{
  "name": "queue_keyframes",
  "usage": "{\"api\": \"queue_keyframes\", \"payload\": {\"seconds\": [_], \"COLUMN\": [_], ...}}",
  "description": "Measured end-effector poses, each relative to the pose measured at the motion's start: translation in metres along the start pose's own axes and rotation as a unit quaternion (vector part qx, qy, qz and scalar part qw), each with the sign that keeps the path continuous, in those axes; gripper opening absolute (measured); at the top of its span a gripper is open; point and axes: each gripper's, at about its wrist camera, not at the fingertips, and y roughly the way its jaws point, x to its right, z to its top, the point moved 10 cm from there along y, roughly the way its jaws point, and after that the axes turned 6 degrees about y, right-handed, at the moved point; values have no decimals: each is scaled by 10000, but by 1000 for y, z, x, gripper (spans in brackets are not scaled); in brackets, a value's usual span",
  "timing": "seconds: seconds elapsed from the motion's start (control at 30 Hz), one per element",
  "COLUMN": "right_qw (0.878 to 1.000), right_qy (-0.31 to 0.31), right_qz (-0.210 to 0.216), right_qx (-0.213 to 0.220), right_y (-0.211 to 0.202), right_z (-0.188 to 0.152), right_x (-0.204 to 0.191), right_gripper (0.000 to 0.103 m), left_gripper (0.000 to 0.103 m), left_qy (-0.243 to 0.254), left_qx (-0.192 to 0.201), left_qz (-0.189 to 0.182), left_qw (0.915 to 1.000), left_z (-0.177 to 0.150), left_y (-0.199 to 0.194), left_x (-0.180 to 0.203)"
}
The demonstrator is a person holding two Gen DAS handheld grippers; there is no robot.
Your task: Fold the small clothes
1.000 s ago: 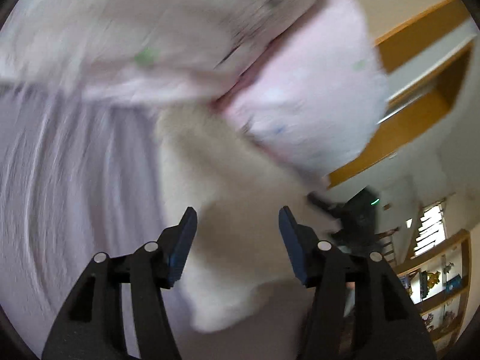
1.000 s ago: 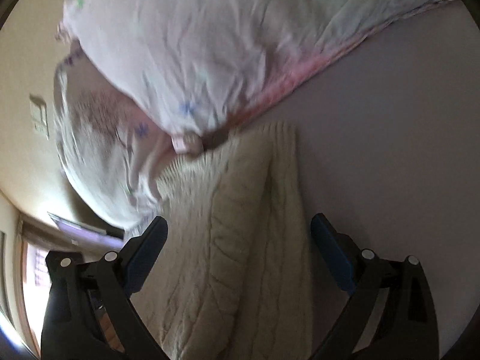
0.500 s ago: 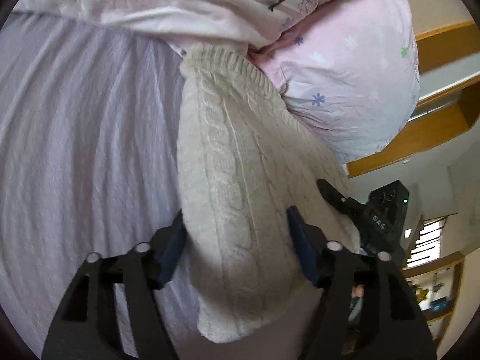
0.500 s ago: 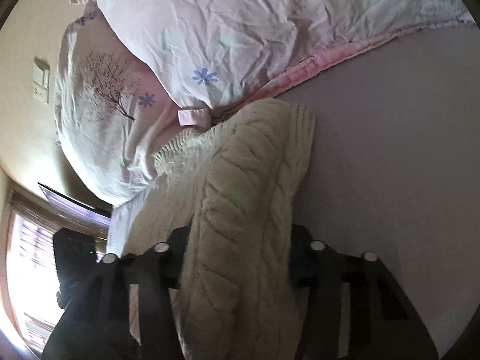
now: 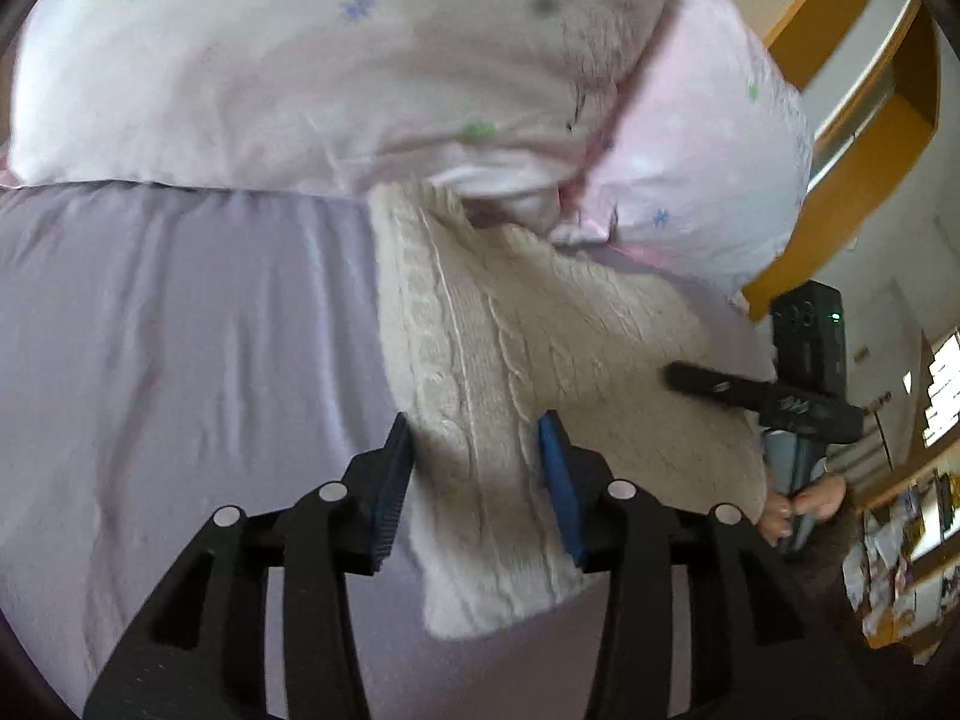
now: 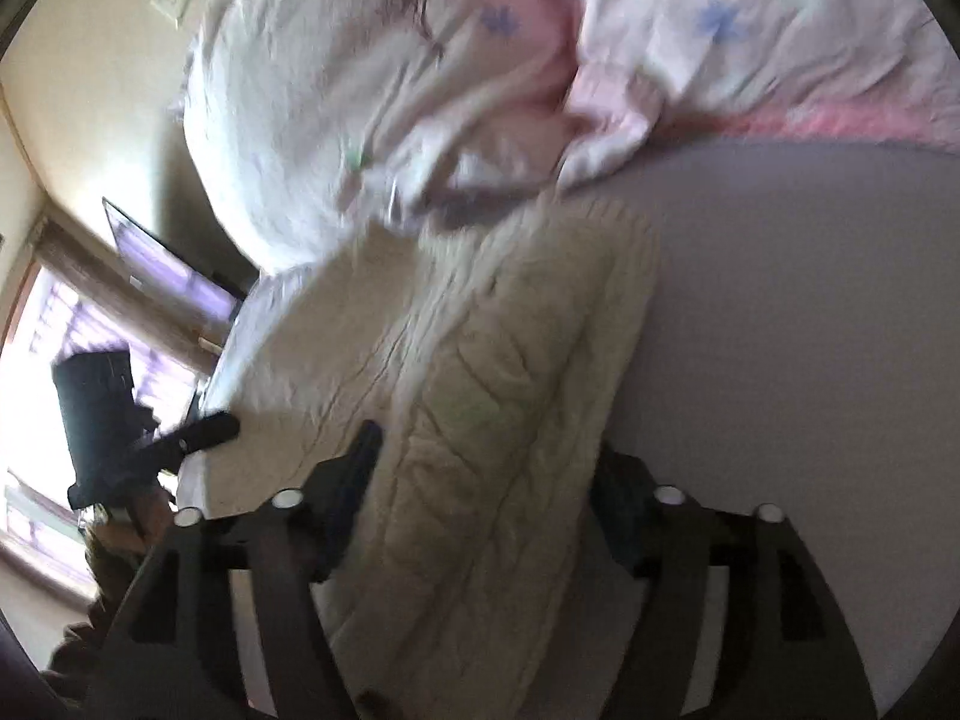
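Both grippers have closed in on the knit since half a second ago, and the garment's folded edges now bunch between their blue pads. One left gripper [image 5: 477,468] points far along the bed, its jaws pinching a thick fold of the cream cable-knit sweater [image 5: 480,360] near its left edge. One right gripper [image 6: 486,498] clamps the same sweater [image 6: 492,360] at its right-hand fold, wool bulging between the jaws. From the left view the right gripper's black finger [image 5: 714,387] lies on the knit, a hand [image 5: 804,507] around its handle. The single sweater lies on the lilac bed sheet [image 5: 180,330], its far end touching two pink flowered pillows [image 5: 336,72].
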Motion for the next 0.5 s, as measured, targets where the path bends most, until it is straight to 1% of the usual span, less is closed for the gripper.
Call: {"api": "queue_keyframes", "payload": {"seconds": [0.07,0.1,0.13,0.17,0.2,0.23,0.27,0.3,0.33,0.37,0.4,0.43,0.5], "right_qw": [9985,9980,9982,9988,9992,9992,9982,9963,9944,9941,9933,9919,9870], "right_qy": [116,92,36,-85,-218,-321,-449,-575,-676,-633,-537,-526,-566], "right_qz": [35,91,95,43,-30,-123,-380,-601,-727,-718,-708,-766,-1138], "right_qx": [526,626,587,482,345,192,123,192,364,508,733,866,982], "right_y": [-27,-36,-37,-34,-27,-13,-4,1,-3,-8,-17,-22,-15], "right_z": [11,13,11,5,-4,-6,-11,-11,-9,-4,4,8,16], "right_x": [3,1,-2,-7,-12,-17,-16,-18,-22,-22,-20,-18,-7], "right_gripper": [72,71,68,64,47,28,26,21,15,13,13,13,13], "left_gripper": [44,49,53,54,56,59,60,60,60,60,57,49,46], "left_qy": [102,175,279,410,482,638,796,862,917,917,891,879,875], "left_qx": [431,599,754,838,858,832,718,635,483,390,291,254,103], "left_qz": [98,57,-54,-179,-249,-398,-536,-566,-535,-523,-625,-671,-787], "left_qw": [9990,9980,9968,9955,9948,9937,9928,9926,9932,9936,9936,9935,9930], "left_z": [6,8,9,8,9,5,1,-1,-5,-9,-13,-13,-21], "left_y": [-18,-25,-31,-33,-33,-30,-20,-14,-1,7,15,20,26], "left_x": [6,13,25,40,47,61,76,80,84,84,84,84,86]}}
